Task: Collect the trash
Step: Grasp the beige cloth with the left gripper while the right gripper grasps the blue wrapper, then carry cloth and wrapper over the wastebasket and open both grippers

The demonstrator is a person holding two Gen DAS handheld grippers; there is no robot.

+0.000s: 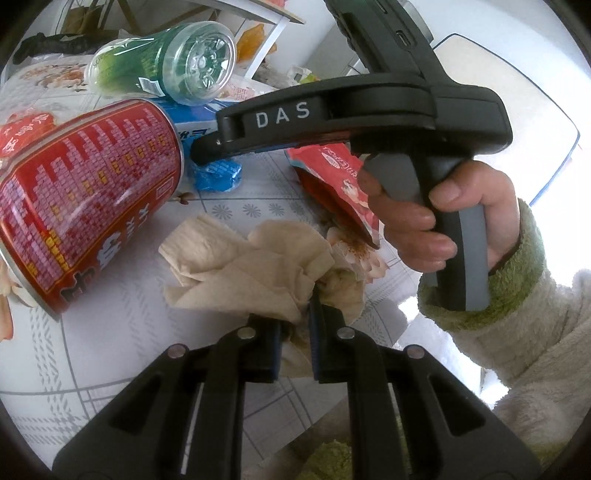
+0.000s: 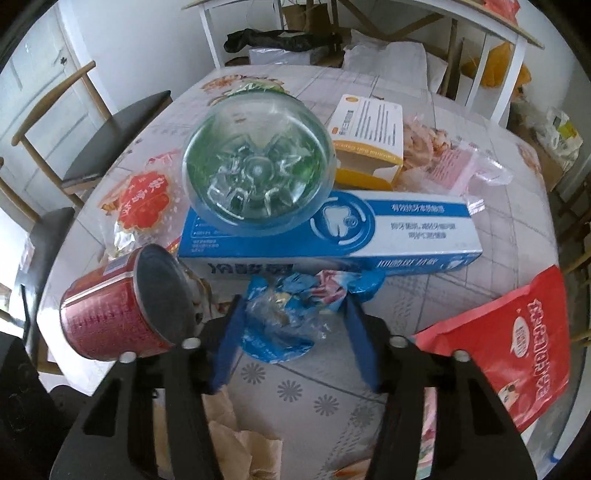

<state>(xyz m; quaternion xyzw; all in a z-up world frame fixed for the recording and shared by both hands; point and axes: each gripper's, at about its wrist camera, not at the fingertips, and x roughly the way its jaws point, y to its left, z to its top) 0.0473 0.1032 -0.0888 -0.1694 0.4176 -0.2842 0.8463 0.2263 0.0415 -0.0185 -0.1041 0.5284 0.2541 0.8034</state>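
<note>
Item: left tool (image 1: 295, 332), clamped on crumpled napkin (image 1: 255, 269). Right tool (image 2: 291, 332), half-wide, astride blue wrapper (image 2: 284, 317) mid-counter (image 2: 314, 398). Step: pickup. Next, likely: close, lift.

Patterned tablecloth (image 2: 325, 402); wooden chair (image 2: 92, 147) beside table; white desk legs (image 2: 208, 33) behind.

From the blue wrapper (image 2: 286, 317), the red can (image 2: 122, 310) blocks nine o'clock and the long blue box (image 2: 369, 236) blocks twelve. The tablecloth (image 2: 314, 398) toward six o'clock is bare.
</note>
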